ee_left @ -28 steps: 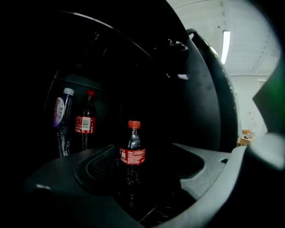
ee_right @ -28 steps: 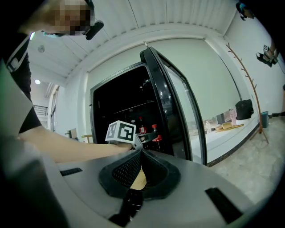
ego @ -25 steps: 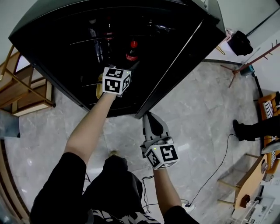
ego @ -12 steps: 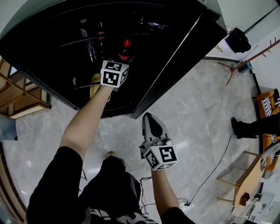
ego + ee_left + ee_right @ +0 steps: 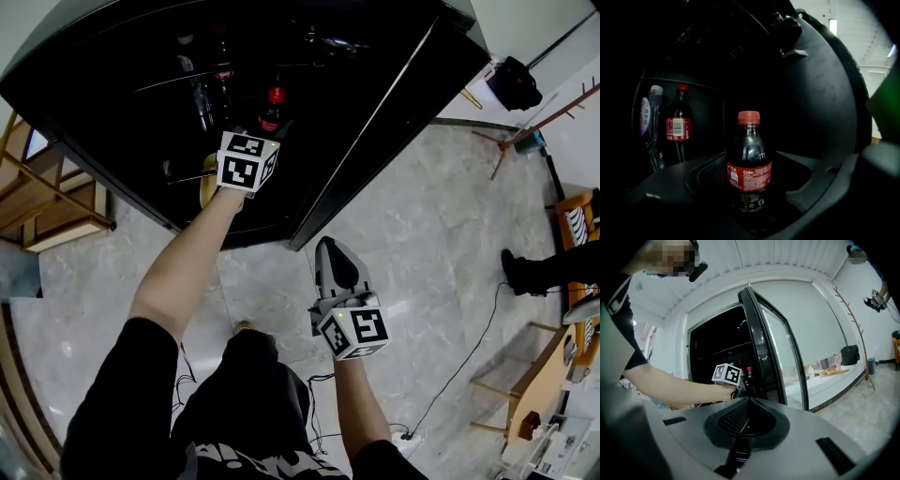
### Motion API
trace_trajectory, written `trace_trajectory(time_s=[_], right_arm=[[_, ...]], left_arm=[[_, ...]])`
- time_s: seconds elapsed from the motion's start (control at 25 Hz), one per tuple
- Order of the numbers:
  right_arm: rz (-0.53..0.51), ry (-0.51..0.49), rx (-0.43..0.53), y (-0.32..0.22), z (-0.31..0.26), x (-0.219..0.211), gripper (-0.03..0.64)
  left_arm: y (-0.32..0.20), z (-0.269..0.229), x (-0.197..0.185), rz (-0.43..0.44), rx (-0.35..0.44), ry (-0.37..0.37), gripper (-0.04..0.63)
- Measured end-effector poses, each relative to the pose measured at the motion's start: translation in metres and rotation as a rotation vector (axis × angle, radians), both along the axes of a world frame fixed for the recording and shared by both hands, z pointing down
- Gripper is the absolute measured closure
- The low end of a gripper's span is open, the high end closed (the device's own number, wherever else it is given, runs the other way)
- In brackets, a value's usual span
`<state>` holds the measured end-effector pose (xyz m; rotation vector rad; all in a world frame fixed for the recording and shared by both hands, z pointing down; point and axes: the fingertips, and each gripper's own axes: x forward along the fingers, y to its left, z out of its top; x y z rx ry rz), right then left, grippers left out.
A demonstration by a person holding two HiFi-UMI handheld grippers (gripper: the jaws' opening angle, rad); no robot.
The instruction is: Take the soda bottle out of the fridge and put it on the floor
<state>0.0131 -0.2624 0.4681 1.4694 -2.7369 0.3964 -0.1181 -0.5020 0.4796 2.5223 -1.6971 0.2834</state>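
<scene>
— Red cap, red label, but I see two of those. Which one is it going for?
— Not the second cola bottle (image 5: 678, 124) at the back left, beside the clear bottle (image 5: 650, 122). The soda bottle (image 5: 749, 161) stands upright on a shelf in the fridge (image 5: 103, 103), straight ahead of the left gripper (image 5: 752, 213) and between its jaws.
— Gripped?
— Not yet, I'd say. The jaws are closing, one on each side of the label (a gap shows on the right), square across the bottle's upright axis.
— And the right gripper (image 5: 330, 258)?
— Outside the fridge, low over the floor (image 5: 441, 234), jaws together on nothing, well apart from the bottle. The left one is plainly the nearer.
</scene>
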Motion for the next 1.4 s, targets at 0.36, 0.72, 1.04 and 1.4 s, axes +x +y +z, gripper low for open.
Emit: trace_trajectory(time_s=[0.36, 0.72, 1.04, 1.4], right_arm=[[0.033, 0.000, 0.013, 0.020, 0.003, 0.018, 0.595], [0.053, -0.002, 0.038, 0.057, 0.038, 0.039, 0.595], [0.051, 0.000, 0.096, 0.088, 0.098, 0.053, 0.595], [0.058, 0.024, 0.113, 0.112, 0.175, 0.070, 0.595]], left_arm=[[0.085, -0.019, -0.019, 0.016, -0.014, 0.042, 0.299], [0.166, -0.018, -0.005, 0.085, 0.003, 0.073, 0.299], [0.216, 0.022, 0.025, 0.152, 0.054, 0.074, 0.299], [0.249, 0.085, 0.060, 0.225, 0.065, 0.091, 0.299]])
